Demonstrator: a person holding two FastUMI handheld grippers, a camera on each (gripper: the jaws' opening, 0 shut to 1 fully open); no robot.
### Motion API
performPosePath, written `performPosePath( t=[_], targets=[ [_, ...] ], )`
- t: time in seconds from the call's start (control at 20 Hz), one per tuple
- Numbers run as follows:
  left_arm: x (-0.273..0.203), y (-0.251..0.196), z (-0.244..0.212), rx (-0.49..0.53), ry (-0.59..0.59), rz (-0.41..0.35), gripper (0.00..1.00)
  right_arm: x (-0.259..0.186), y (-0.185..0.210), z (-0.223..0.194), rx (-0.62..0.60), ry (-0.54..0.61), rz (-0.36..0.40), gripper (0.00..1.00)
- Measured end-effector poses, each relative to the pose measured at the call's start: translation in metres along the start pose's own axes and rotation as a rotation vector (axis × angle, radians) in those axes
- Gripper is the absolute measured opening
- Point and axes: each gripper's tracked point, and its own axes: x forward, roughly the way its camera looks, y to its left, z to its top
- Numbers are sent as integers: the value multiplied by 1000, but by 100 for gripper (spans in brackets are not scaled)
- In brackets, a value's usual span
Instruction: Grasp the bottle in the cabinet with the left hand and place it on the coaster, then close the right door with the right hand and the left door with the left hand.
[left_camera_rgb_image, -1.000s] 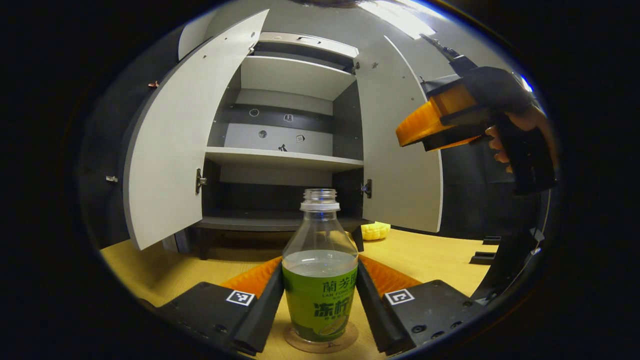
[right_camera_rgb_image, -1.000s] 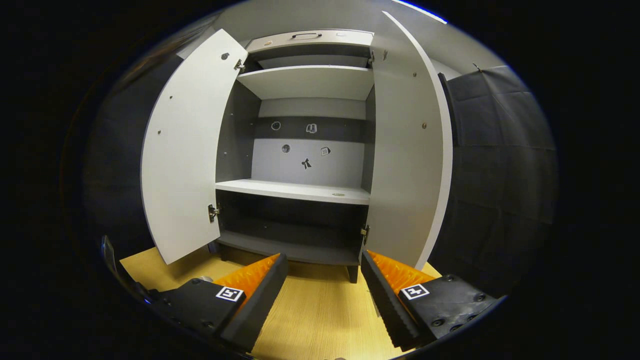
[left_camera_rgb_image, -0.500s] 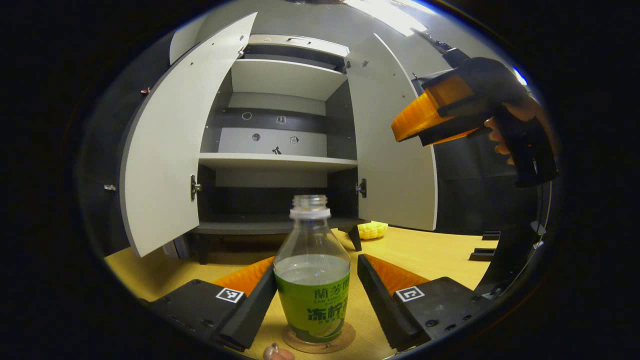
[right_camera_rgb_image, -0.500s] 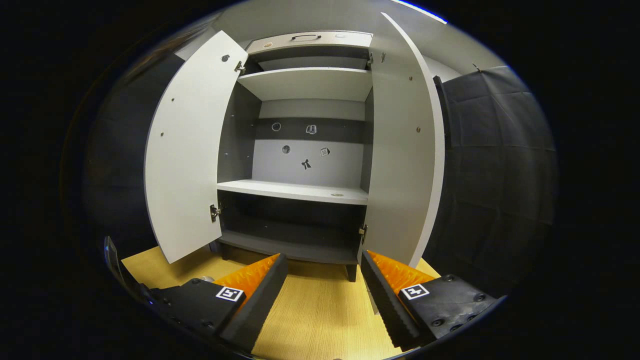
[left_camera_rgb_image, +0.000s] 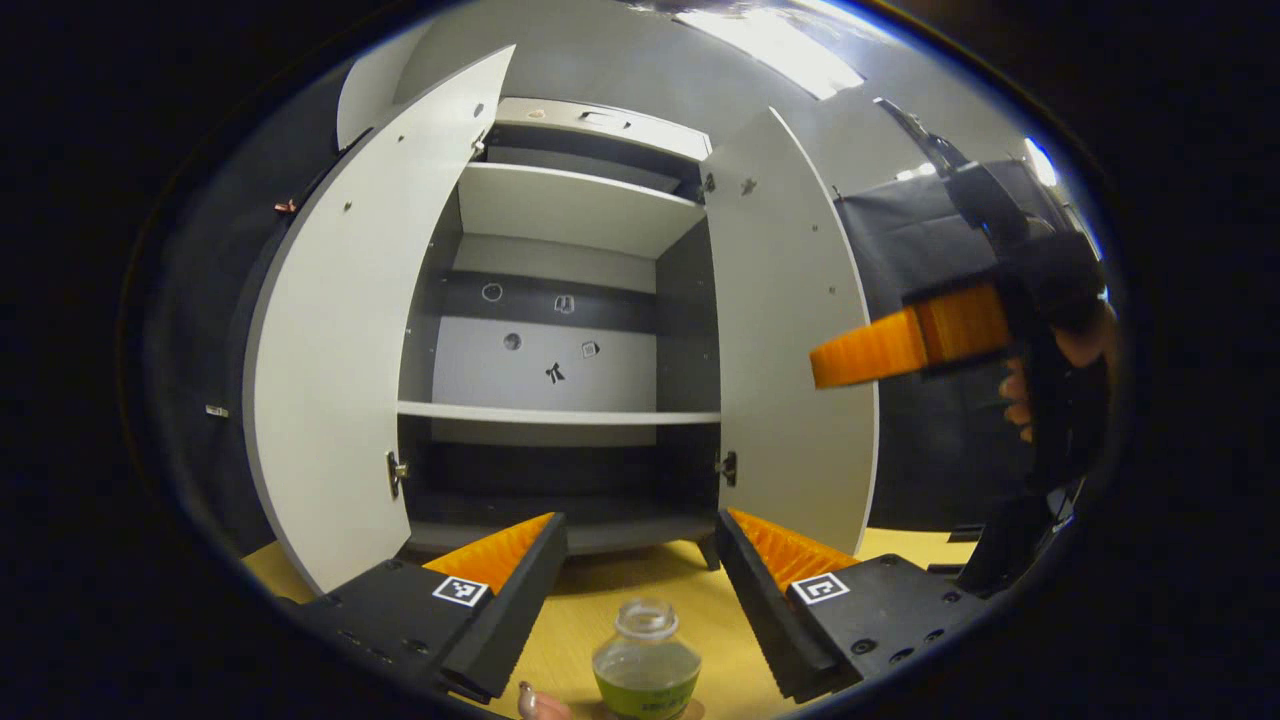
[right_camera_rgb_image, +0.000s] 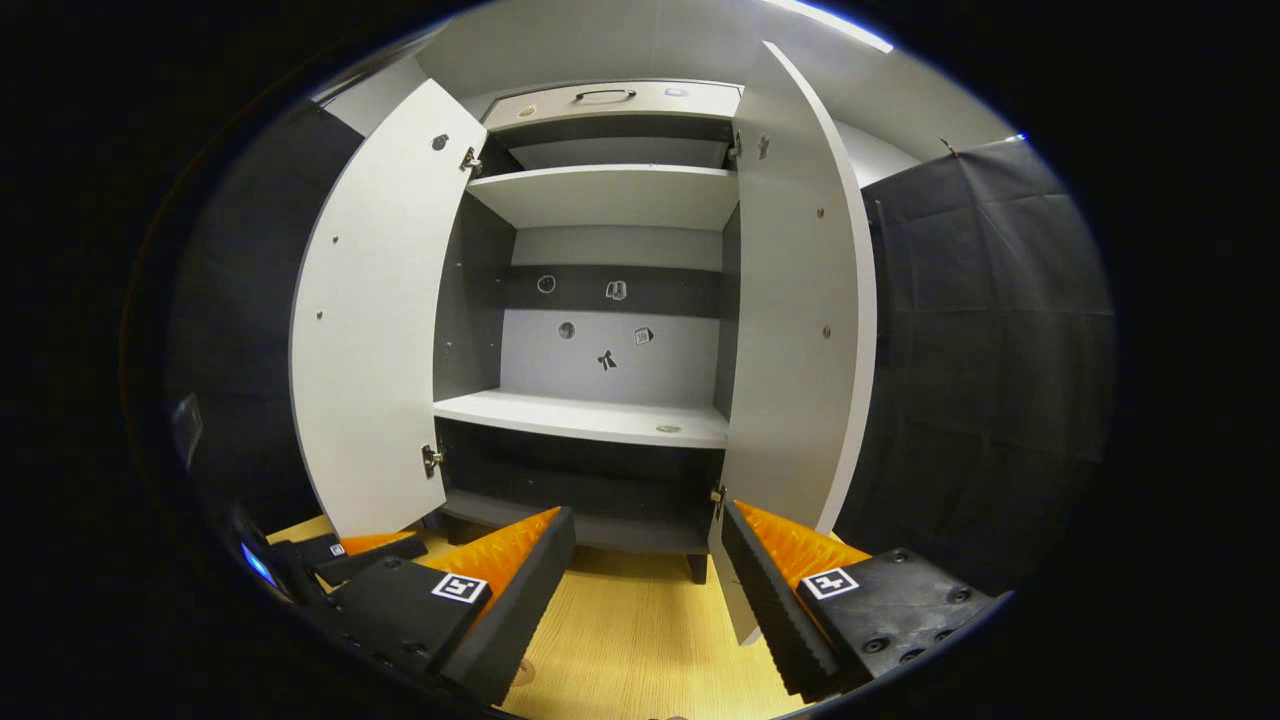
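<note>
A clear bottle (left_camera_rgb_image: 646, 660) with a green label and no cap stands upright on a round coaster (left_camera_rgb_image: 693, 711) on the wooden table. My left gripper (left_camera_rgb_image: 640, 590) hangs open above and behind it, touching nothing. The cabinet has both doors swung out: the left door (left_camera_rgb_image: 340, 330) (right_camera_rgb_image: 370, 330) and the right door (left_camera_rgb_image: 790, 330) (right_camera_rgb_image: 800, 320). My right gripper (right_camera_rgb_image: 645, 610) is open in front of the cabinet, with the right door's lower edge just past its right finger. In the left gripper view the right gripper (left_camera_rgb_image: 900, 345) floats beside the right door's outer edge, held by a hand (left_camera_rgb_image: 1050, 390).
The wooden tabletop (right_camera_rgb_image: 640, 640) runs up to the cabinet's feet. Black cloth (right_camera_rgb_image: 980, 350) hangs to the right of the right door. In the right gripper view the left gripper (right_camera_rgb_image: 340, 555) sits low on the left. A fingertip (left_camera_rgb_image: 540, 705) shows beside the bottle.
My left gripper has lifted away from the bottle, which stays on the coaster and now sits low in its view. The right gripper has dropped lower beside the right door's edge.
</note>
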Motion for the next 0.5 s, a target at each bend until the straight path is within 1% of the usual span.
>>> performPosePath(
  t=[0.15,0.3,0.5],
  targets=[
    [6,11,52,30,4,-17,94,-4,-2,26,-15,-19,-21,98],
    [5,25,109,15,13,-42,94,-13,-12,58,-40,-59,-61,98],
    [-17,35,163,11,50,-93,94,-24,-36,97,-40,-110,-130,98]
  ],
)
